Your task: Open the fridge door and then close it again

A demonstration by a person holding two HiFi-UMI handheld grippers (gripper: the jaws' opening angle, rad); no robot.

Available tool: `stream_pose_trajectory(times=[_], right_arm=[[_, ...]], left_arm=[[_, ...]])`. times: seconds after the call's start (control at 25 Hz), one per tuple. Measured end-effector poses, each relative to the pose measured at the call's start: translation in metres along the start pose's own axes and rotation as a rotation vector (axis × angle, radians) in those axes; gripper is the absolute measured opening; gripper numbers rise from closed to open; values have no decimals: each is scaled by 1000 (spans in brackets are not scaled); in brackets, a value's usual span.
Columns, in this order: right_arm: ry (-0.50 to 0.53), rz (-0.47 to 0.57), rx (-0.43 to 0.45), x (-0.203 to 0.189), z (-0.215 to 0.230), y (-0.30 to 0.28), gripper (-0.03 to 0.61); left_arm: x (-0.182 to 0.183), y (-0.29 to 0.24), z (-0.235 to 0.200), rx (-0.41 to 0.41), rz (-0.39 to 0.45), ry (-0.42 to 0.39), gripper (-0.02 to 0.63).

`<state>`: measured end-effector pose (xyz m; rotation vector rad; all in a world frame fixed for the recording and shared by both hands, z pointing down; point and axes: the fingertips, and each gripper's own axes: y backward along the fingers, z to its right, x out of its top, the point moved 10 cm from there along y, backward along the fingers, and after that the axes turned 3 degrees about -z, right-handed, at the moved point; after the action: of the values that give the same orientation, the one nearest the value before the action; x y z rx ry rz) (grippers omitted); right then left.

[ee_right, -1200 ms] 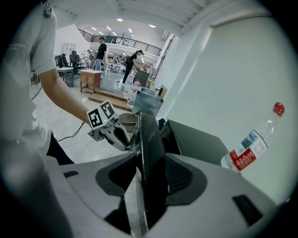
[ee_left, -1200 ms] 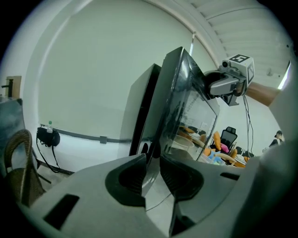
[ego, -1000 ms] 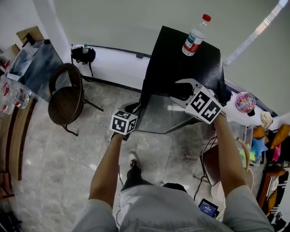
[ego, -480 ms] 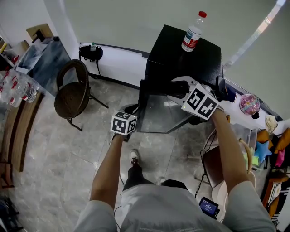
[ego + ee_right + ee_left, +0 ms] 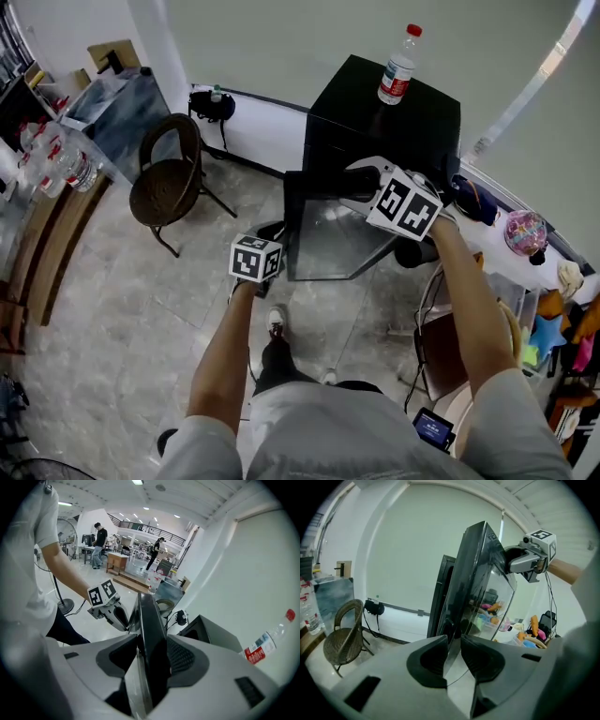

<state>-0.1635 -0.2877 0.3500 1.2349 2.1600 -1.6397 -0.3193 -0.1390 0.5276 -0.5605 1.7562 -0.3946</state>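
Left gripper (image 5: 453, 652): we see it clamped on the fridge door (image 5: 328, 239) edge.
Right gripper (image 5: 152, 663): clamped on that door's upper edge.
Fridge (image 5: 398, 127): door ajar; we cannot see the interior.

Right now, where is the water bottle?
In the head view, the water bottle stands on top of the black fridge, near its back edge, beyond the right tool, which is clamped on the top edge of the open door.
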Motion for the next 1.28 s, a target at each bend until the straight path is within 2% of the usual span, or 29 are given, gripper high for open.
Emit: stream_pose_trajectory(times=[0.36, 0.88, 1.08, 1.28], right_arm=[[95, 41, 66, -4, -35, 19, 201], [198, 94, 122, -12, -61, 38, 204], [226, 103, 155, -14, -69, 46, 204], [241, 113, 146, -17, -82, 52, 210]], left_arm=[[-38, 32, 48, 74, 12, 32, 77], [-70, 53, 93, 159, 84, 96, 75], [-80, 61, 109, 150, 72, 51, 77], [-87, 73, 116, 134, 67, 31, 101]])
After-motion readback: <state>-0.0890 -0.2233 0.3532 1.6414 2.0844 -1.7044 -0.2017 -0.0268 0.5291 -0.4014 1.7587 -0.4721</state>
